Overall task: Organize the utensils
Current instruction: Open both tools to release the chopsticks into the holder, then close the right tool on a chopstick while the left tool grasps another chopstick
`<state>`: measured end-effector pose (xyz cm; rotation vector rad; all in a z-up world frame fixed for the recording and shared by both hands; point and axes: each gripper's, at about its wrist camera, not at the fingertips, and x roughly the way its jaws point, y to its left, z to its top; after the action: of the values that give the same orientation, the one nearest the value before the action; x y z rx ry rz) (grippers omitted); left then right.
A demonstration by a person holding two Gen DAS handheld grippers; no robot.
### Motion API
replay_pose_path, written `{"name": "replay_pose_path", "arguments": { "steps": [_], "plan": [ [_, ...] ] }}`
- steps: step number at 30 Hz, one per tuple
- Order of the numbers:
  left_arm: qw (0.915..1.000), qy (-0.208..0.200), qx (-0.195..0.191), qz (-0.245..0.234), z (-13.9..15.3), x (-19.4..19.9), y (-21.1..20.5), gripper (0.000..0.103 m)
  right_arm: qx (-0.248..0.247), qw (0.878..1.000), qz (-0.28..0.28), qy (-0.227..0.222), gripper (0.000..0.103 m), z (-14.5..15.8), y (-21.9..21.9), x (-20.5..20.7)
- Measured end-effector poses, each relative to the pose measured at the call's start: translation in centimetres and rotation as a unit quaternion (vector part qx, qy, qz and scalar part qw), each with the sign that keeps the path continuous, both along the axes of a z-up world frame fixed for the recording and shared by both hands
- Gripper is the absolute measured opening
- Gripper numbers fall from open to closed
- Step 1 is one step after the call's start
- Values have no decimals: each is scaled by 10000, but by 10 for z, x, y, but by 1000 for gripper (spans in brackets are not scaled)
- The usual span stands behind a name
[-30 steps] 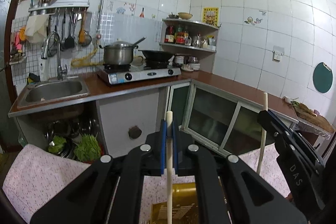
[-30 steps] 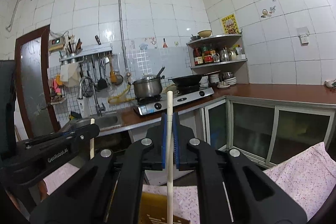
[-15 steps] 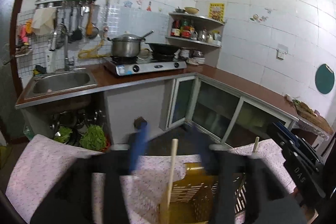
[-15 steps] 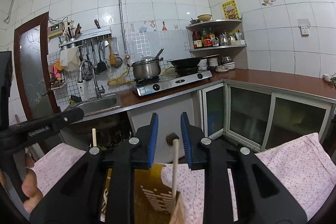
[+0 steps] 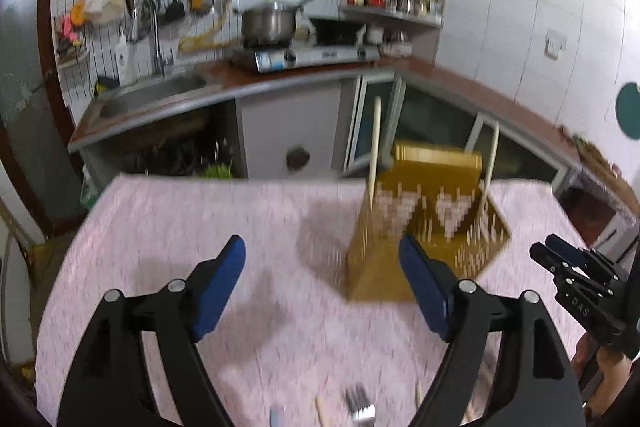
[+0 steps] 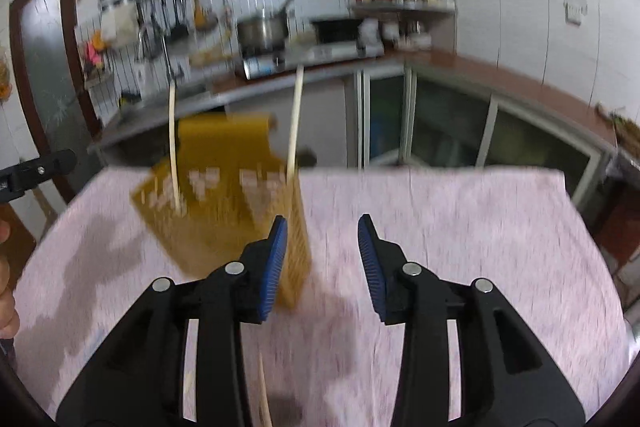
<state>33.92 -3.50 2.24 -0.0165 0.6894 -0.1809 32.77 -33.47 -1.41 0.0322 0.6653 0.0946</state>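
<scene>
Both chopsticks [image 5: 374,147] now stand in the yellow holder [image 5: 424,227], released, as the left gripper [image 5: 322,283] and right gripper [image 6: 322,259], jaws just spread empty, back off it.

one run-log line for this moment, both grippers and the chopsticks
left gripper: open, jaws just opening, empty | right gripper: open, jaws just opening, empty | two chopsticks: upright in yellow holder | more utensils: on tablecloth

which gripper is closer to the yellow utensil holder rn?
Left, narrowly. Left gripper has a finger overlapping the yellow holder; right gripper sits just off its right corner.
</scene>
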Motion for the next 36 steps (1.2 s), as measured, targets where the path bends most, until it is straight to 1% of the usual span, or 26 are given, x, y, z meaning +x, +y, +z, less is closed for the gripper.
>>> {"name": "replay_pose_path", "arguments": {
  "steps": [2, 6, 11, 12, 14, 15, 18, 22, 25, 30, 31, 33, 34, 35, 36],
  "plan": [
    [9997, 233, -20, 39, -16, -7, 1, 78, -32, 9997, 69, 249, 37, -11, 4, -8],
    [9959, 872, -236, 58, -51, -14, 6, 78, -84, 9979, 127, 637, 37, -31, 14, -18],
    [9920, 1237, -216, 94, -75, -24, 11, 78, -29, 9948, 169, 1004, 38, -47, 22, -22],
    [9911, 1309, -212, 59, -80, -27, 10, 79, -26, 9941, 177, 1074, 42, -51, 24, -23],
    [9893, 1446, -187, 11, -89, -30, 9, 85, -80, 9929, 196, 1171, 53, -54, 26, -22],
    [9889, 1477, -134, 14, -93, -33, 9, 86, -123, 9921, 206, 1229, 54, -57, 28, -23],
    [9878, 1556, 54, 19, -100, -37, 7, 88, -163, 9904, 194, 1358, 54, -63, 31, -21],
    [9844, 1759, 76, 4, -111, -39, 4, 88, -258, 9872, 207, 1558, 54, -71, 31, -15],
    [9818, 1890, 183, 56, -120, -40, 4, 88, -298, 9841, 205, 1736, 54, -78, 31, -11],
    [9756, 2179, 241, 84, -131, -38, 5, 88, -337, 9798, 250, 1953, 54, -81, 35, -4],
    [9751, 2199, 277, 92, -133, -37, 4, 87, -316, 9787, 268, 2011, 53, -83, 36, -2],
    [9743, 2226, 315, 100, -136, -36, 3, 86, -291, 9759, 274, 2147, 47, -86, 37, 3],
    [9738, 2246, 333, 89, -138, -35, 2, 82, -299, 9751, 263, 2183, 44, -88, 37, 4],
    [9730, 2282, 335, 56, -140, -33, 1, 75, -294, 9743, 270, 2216, 43, -89, 37, 6],
    [9715, 2343, 348, 39, -142, -32, 1, 73, -282, 9737, 283, 2243, 43, -90, 37, 7]
  ]
}}
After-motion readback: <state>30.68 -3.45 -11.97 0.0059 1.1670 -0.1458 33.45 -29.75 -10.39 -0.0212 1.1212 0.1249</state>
